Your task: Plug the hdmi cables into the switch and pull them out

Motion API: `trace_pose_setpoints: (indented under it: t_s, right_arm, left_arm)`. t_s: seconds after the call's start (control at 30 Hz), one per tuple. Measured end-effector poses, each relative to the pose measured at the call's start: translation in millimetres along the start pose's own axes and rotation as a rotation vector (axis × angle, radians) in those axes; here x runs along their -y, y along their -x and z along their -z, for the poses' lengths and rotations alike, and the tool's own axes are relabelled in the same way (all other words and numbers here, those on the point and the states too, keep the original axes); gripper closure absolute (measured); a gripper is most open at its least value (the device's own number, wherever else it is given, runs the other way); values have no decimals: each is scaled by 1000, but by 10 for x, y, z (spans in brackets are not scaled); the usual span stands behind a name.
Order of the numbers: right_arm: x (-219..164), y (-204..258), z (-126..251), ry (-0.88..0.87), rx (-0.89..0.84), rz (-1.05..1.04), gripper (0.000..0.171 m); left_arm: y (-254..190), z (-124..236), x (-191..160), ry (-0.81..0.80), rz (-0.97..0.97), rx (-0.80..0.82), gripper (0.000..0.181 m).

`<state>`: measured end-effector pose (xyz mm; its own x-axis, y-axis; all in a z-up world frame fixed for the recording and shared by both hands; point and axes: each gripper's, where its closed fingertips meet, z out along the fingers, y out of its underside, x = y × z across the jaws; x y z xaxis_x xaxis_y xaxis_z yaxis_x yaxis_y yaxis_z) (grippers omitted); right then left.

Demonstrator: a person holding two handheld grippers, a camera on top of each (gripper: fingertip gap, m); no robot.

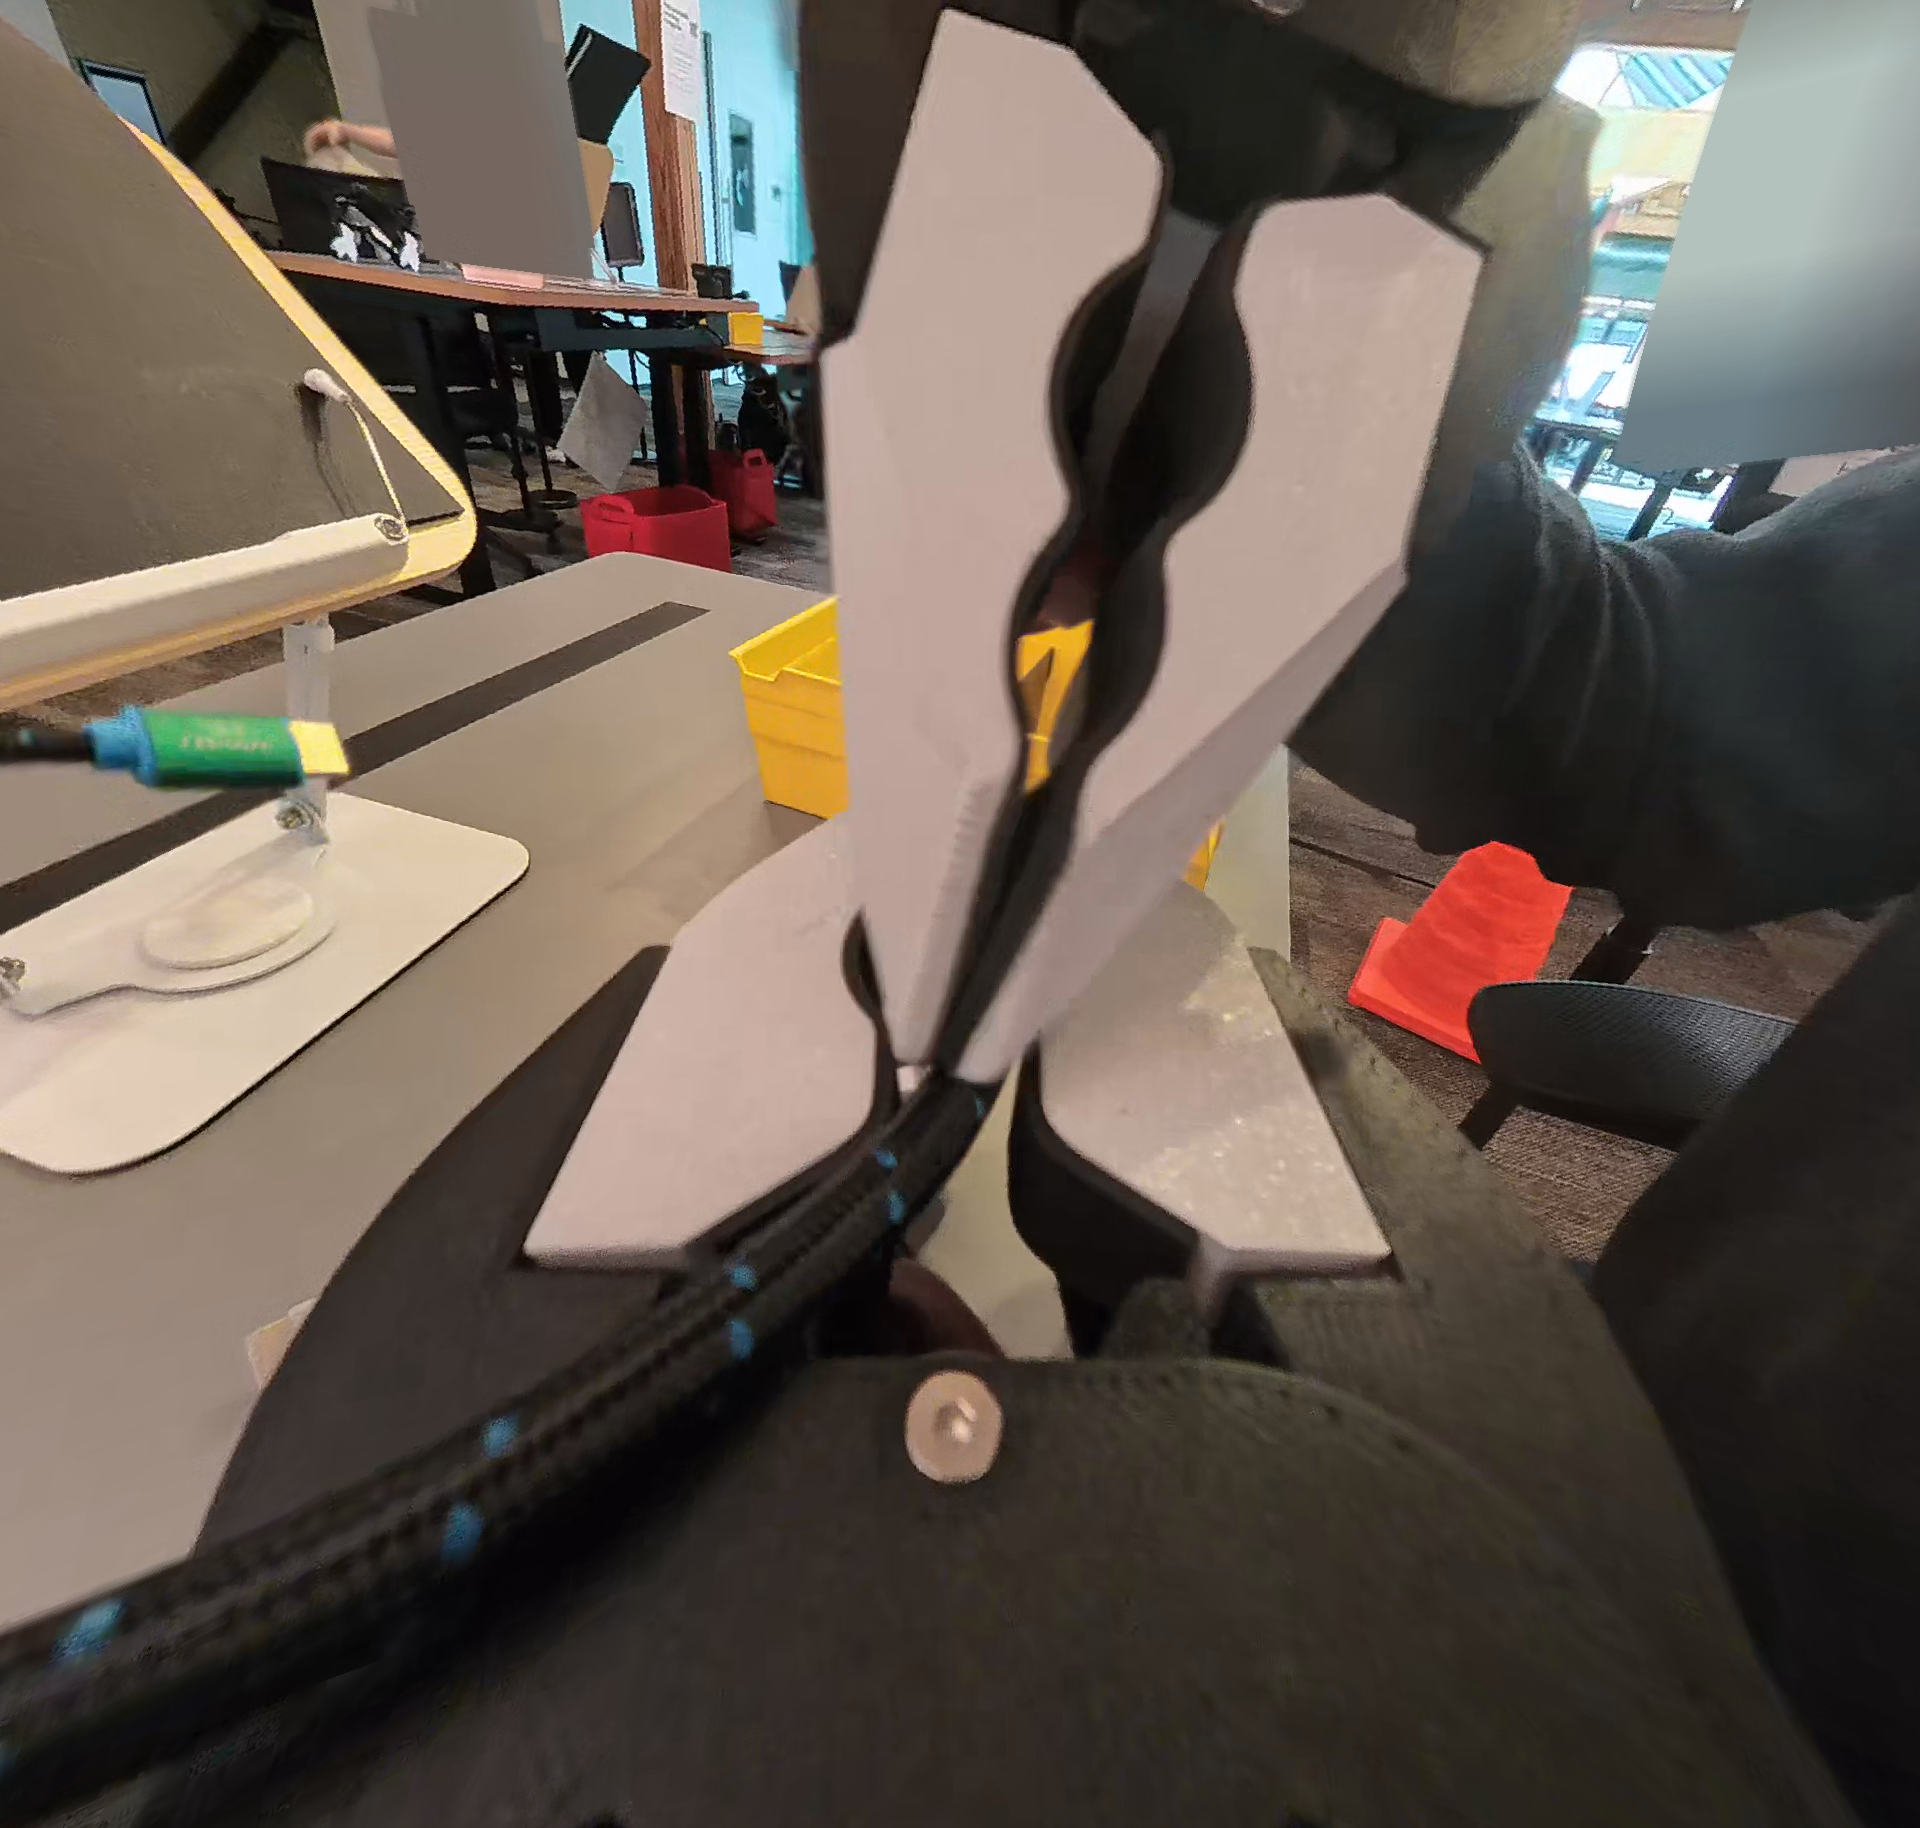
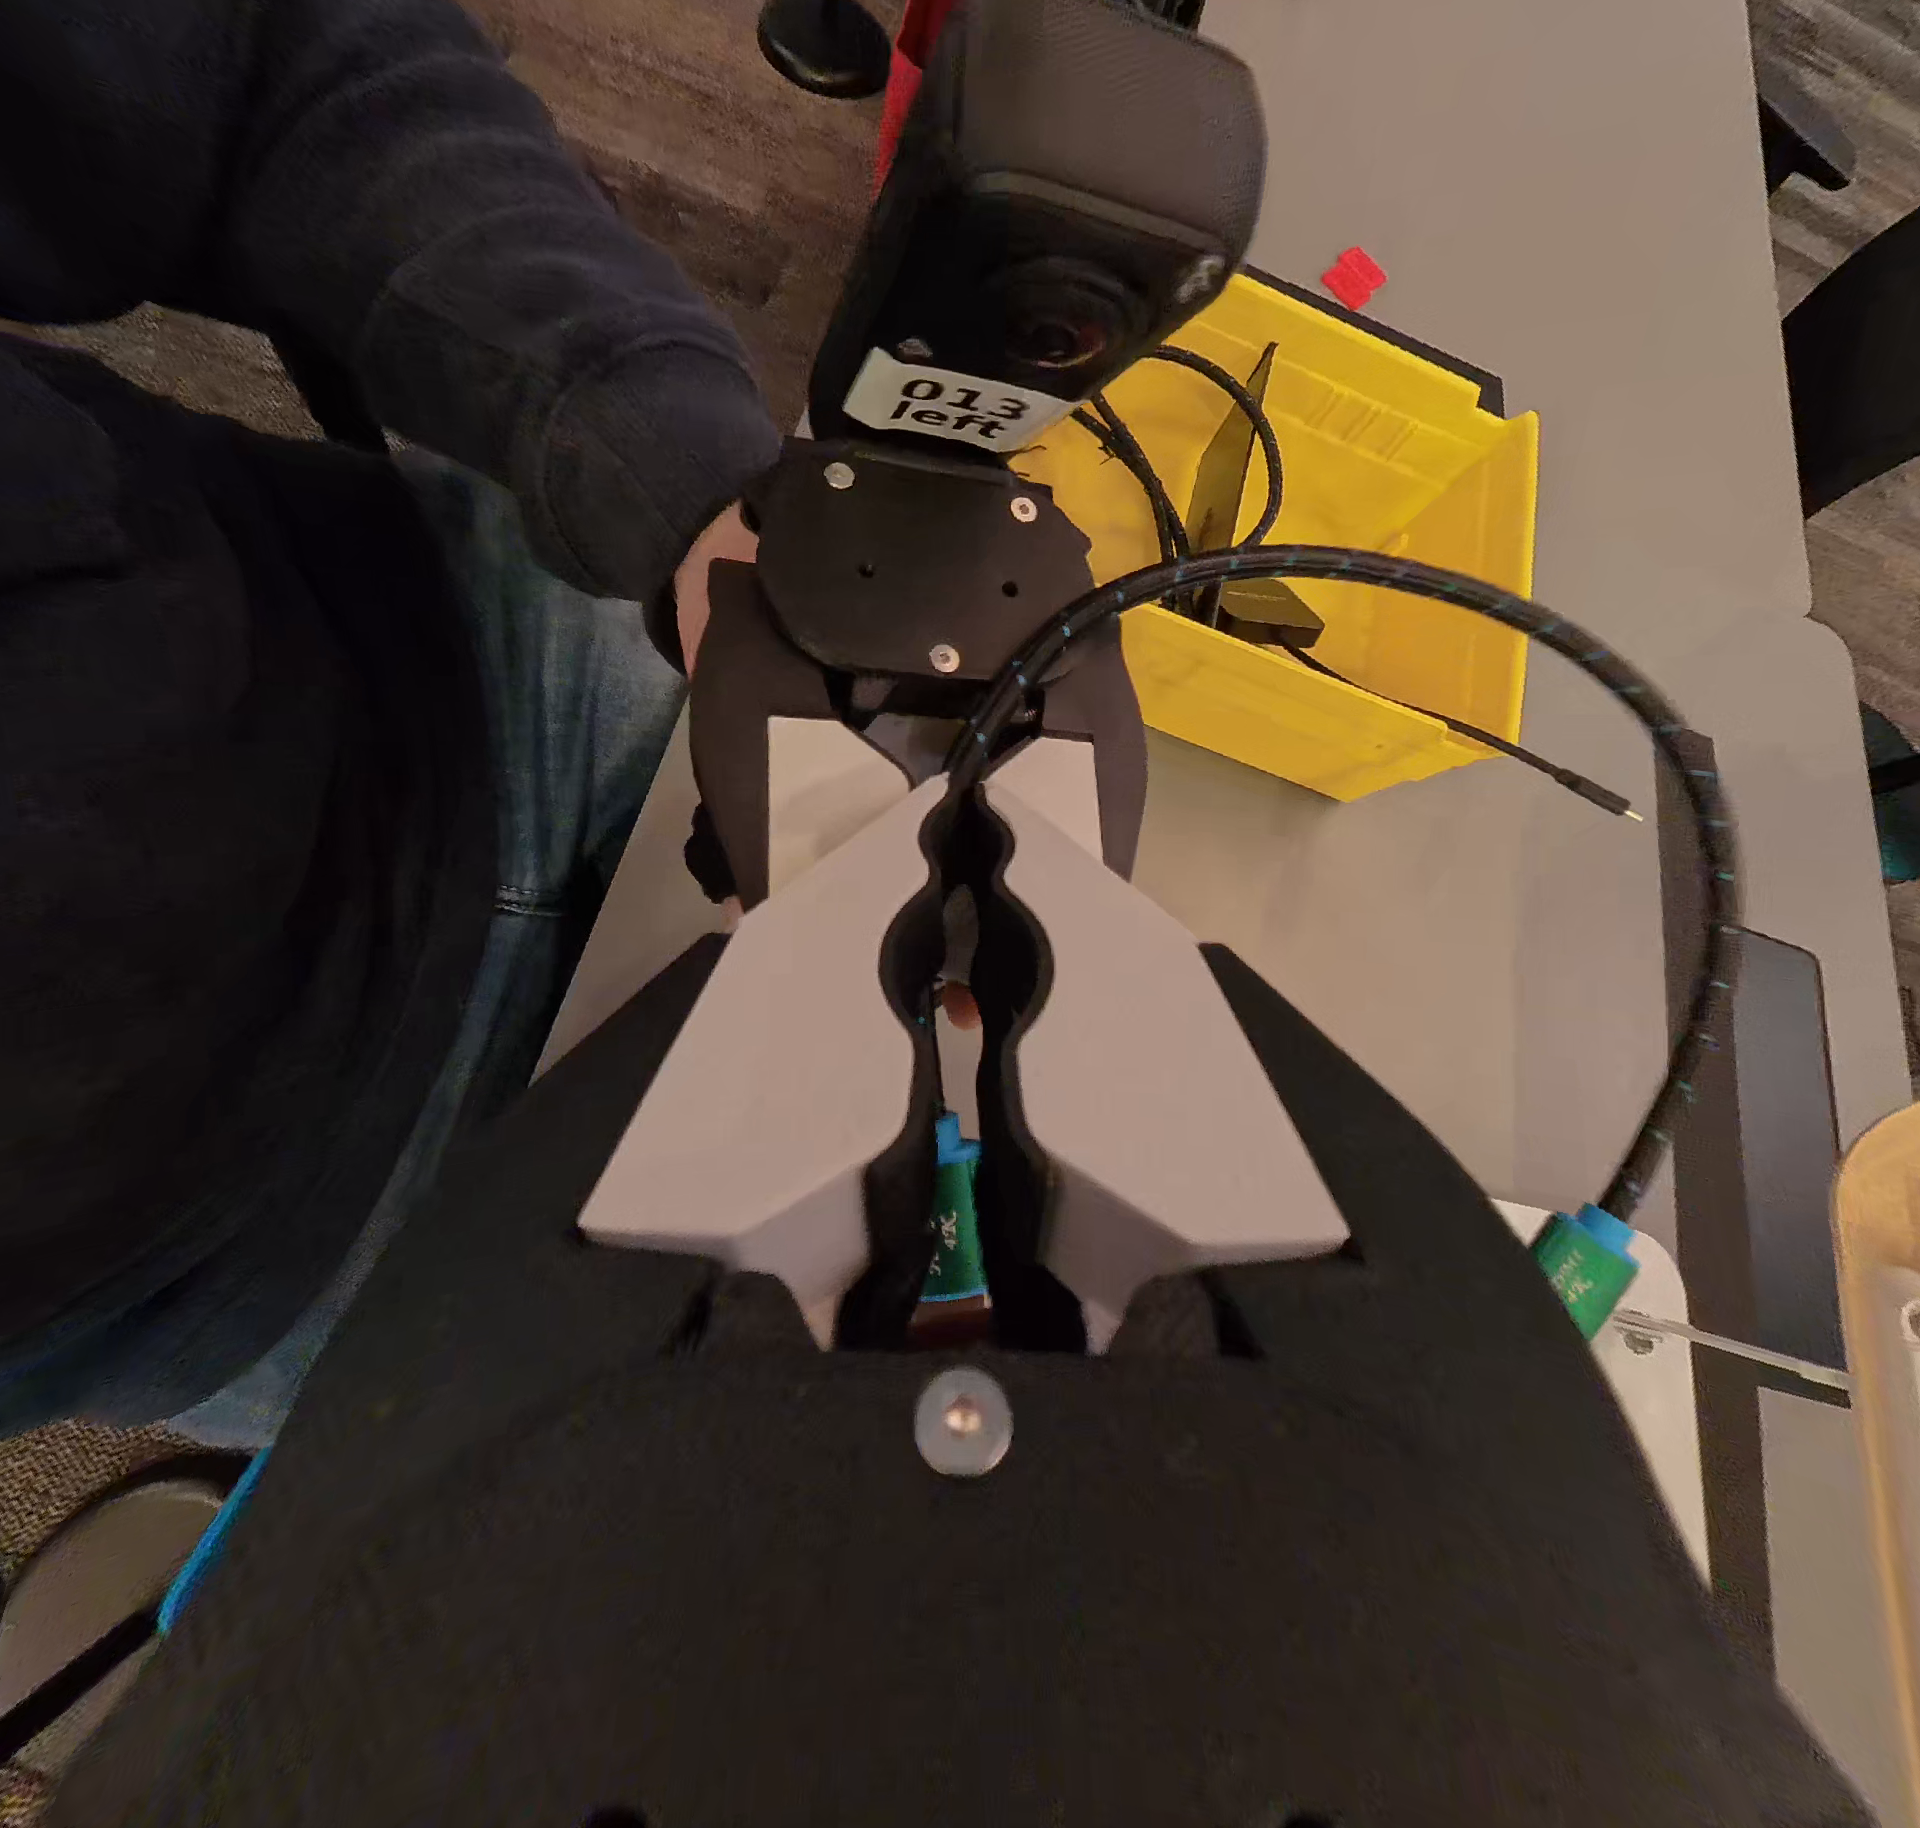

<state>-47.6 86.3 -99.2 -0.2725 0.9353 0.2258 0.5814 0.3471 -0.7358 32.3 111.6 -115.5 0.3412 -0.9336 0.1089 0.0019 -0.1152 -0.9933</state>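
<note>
Black braided HDMI cable (image 2: 1683,843) pinched at the tips of the right gripper (image 2: 961,802) — its green plug (image 2: 954,1228) between the fingers — while the left gripper (image 1: 966,1082) gapes wide around it.

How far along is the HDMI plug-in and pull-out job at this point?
Done: nothing visible; a green plug hangs free, unplugged. In hand: the right gripper is shut on the braided cable, between the fingers of the open left gripper. Left: plugging in and pulling out; no switch clearly shows.
</note>
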Motion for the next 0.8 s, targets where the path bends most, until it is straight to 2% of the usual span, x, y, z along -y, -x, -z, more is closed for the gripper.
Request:
trace_pose_setpoints:
  t_s: [0.17, 0.5, 0.67, 0.8]
  right_arm:
    - [-1, -15, -36, 35, -49, 38, 171]
    - [-114, 82, -70, -30, 262, -298, 171]
    - [-181, 91, -100, 8, 312, -345, 171]
    - [-80, -34, 23, -110, 297, -384, 171]
  left_arm:
    - [44, 22, 10, 4, -6, 15, 165]
    - [20, -29, -164, 52, -101, 39, 166]
    - [25, -64, -235, 32, -49, 34, 166]
    - [11, -39, -145, 5, -36, 23, 167]
